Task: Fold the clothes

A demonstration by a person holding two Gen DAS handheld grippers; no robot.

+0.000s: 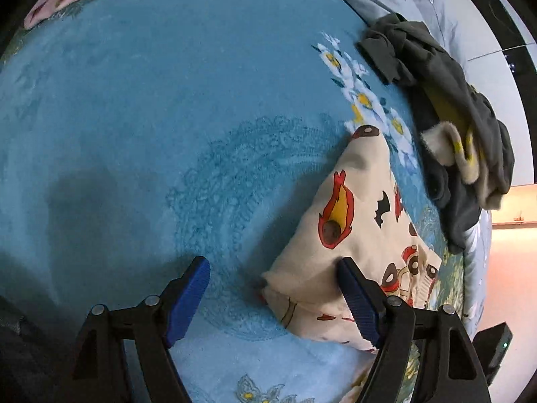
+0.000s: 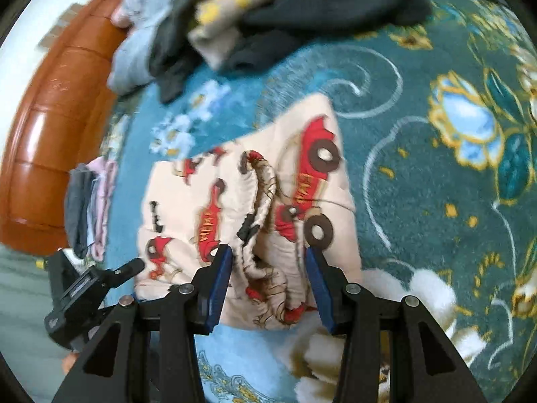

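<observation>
The cream garment (image 2: 248, 215) lies on the blue blanket (image 1: 134, 117), below the dark pile (image 1: 453, 117). The right gripper (image 2: 268, 282) clamps its bunched waistband; the left gripper (image 1: 273, 299) stands apart, empty, beside a corner. A one-sided pull could undo the fold.

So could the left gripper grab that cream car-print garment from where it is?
Probably yes: the left gripper is open, the cream car-print garment's corner lies between its fingers, and nothing covers it.
</observation>
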